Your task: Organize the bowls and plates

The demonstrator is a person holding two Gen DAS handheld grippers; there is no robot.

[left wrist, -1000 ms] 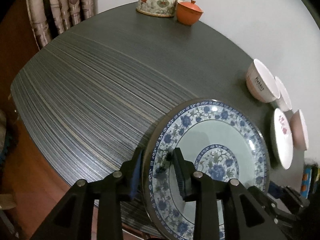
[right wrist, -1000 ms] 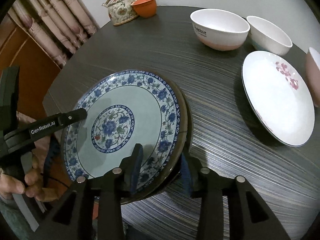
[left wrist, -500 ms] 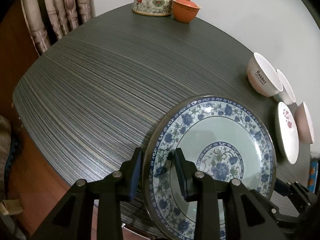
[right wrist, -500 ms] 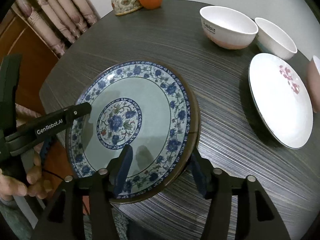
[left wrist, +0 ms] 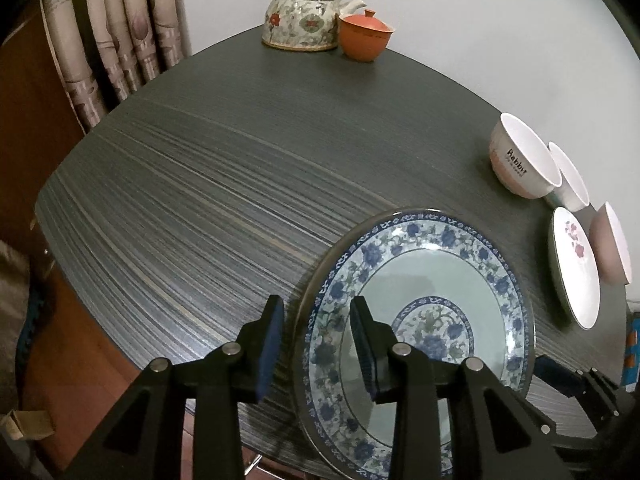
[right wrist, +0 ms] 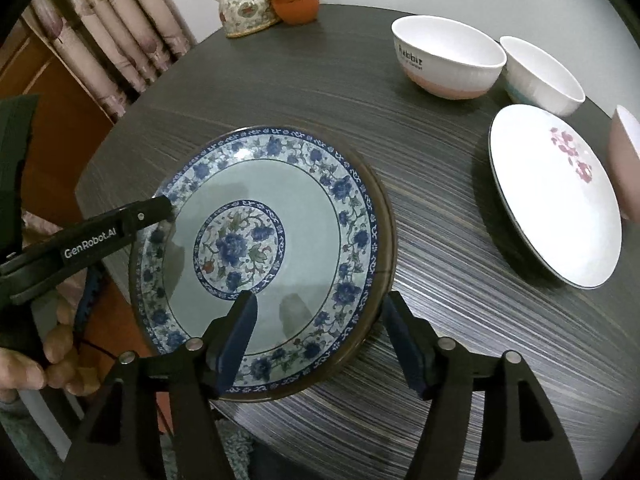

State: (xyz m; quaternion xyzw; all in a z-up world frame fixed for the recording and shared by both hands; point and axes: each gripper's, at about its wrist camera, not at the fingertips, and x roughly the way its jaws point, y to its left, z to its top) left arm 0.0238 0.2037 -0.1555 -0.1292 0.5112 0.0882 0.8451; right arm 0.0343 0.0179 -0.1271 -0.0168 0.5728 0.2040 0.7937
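A large blue-and-white floral plate (left wrist: 440,280) (right wrist: 280,184) lies near the front edge of the dark striped table (left wrist: 224,184). My left gripper (left wrist: 316,340) is open, its jaws straddling the plate's left rim with gaps on both sides. My right gripper (right wrist: 320,336) is open wide, its jaws on either side of the plate's near rim, not touching. A white plate with pink flowers (right wrist: 560,200) (left wrist: 576,268) lies to the right. A "Rabbit" bowl (right wrist: 446,56) (left wrist: 520,160), a second white bowl (right wrist: 540,76) and a pink bowl (right wrist: 624,160) stand beyond.
A floral teapot (left wrist: 300,20) (right wrist: 244,8) and an orange lidded cup (left wrist: 366,36) (right wrist: 296,2) stand at the table's far edge by the wall. Curtains (left wrist: 116,32) hang at the left. The table's front edge drops off just below the blue plate.
Both grippers have opened off the blue plate's rim; the right jaws spread first and wider. The plate now rests on the table.
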